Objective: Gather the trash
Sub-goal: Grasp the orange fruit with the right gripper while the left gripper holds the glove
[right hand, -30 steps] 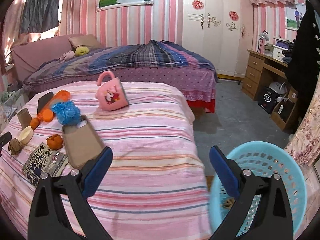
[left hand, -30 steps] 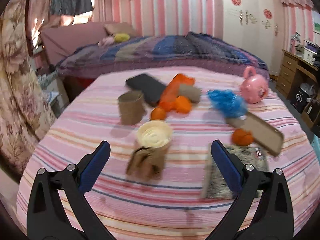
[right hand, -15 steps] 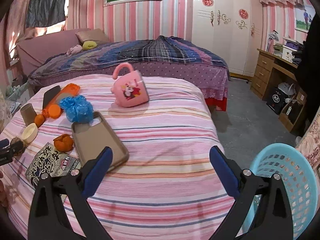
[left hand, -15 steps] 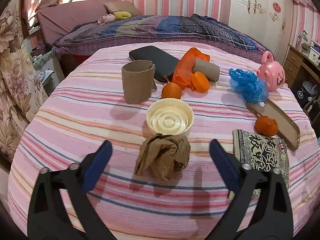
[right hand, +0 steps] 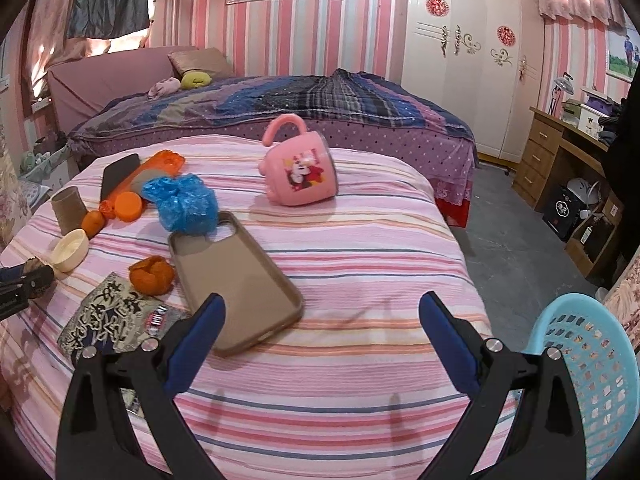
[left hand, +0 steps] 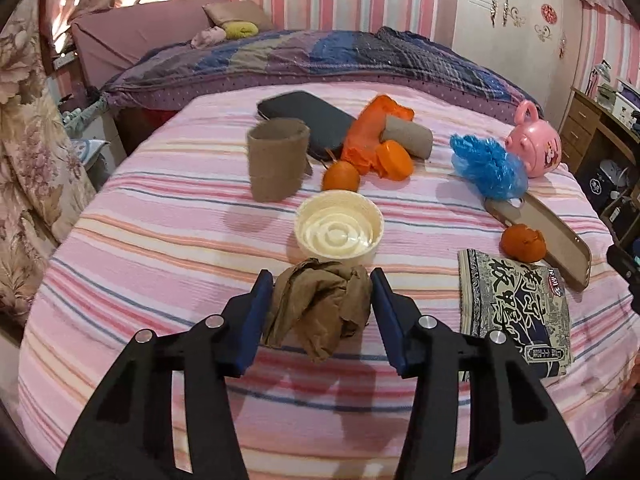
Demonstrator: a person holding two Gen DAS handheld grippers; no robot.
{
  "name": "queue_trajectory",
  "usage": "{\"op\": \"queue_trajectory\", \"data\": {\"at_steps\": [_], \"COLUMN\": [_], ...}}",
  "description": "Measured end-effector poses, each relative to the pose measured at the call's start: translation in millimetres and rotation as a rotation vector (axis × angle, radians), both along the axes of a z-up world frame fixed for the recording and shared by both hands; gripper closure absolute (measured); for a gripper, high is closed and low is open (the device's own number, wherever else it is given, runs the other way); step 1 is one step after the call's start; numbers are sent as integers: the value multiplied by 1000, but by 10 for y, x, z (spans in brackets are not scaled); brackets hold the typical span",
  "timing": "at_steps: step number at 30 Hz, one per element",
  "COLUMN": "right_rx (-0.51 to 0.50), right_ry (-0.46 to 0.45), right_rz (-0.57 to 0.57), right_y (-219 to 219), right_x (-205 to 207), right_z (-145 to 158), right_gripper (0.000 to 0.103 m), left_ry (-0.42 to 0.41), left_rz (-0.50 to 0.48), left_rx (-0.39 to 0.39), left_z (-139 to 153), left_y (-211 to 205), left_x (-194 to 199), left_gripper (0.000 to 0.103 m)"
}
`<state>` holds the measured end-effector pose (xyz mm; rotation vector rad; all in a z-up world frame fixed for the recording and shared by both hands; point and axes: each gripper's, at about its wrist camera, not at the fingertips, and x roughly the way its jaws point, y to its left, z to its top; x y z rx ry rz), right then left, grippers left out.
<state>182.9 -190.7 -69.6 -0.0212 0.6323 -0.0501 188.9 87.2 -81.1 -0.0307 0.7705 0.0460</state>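
Observation:
A crumpled brown paper wad lies on the pink striped bed, just in front of a cream plastic lid. My left gripper has closed in on the wad, both blue pads touching its sides. It shows at the left edge of the right wrist view. My right gripper is open and empty above the bed's near edge, beside a light blue basket on the floor at the right.
On the bed lie a cardboard tube, an orange peel, a printed packet, a brown phone case, a blue plastic bag, a pink mug and orange items. A desk stands at the right.
My left gripper moved forward and down to the brown paper wad and its jaws closed from wide open onto it. My right gripper shifted slightly toward the bed.

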Motion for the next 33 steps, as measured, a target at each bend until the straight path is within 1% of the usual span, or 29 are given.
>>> {"op": "queue_trajectory", "data": {"at_steps": [3,6,10,14,18,20,22,23,26,28,29,30,31,32,33], "right_rx": [8,-6,-30,-81,-88,-106,-122,-124,-107,-93,-87,-87,-88,-95,-96], "right_ry": [3,10,23,24,28,33,48,58,79,101,121,130,140,148,146], "right_rz": [22,60,108,154,194,215,232,242,256,266,277,283,291,292,291], "right_y": [77,225,426,628,773,879,959,999,1052,1072,1091,1104,1115,1133,1138], "right_x": [19,43,107,148,212,271,332,373,460,509,542,552,561,572,568], "right_z": [-4,-13,-43,-58,-58,-73,-95,-103,-125,-148,-176,-193,-208,-221,-221], "right_gripper": [8,8,8,8,9,14,22,24,32,42,44,50,58,62,64], "left_ry": [-43,-49,-57,-69,-79,-80,-80,-80,-77,-76,-75,-74,-74,-73,-73], "left_rz": [16,33,52,75,87,90,93,95,102,104,104,104,103,101,99], "left_rx": [48,69,52,37,32,32,27,24,12,11,11,13,14,18,22], "left_z": [67,70,94,135,165,175,178,181,191,198,199,198,198,198,197], "left_y": [22,77,195,288,330,344,351,355,380,383,378,373,372,360,350], "left_x": [-57,-44,-20,-5,6,10,11,14,33,36,42,45,44,50,52], "left_gripper": [54,54,54,54,54,54,54,54,54,54,54,54,54,54,54]}}
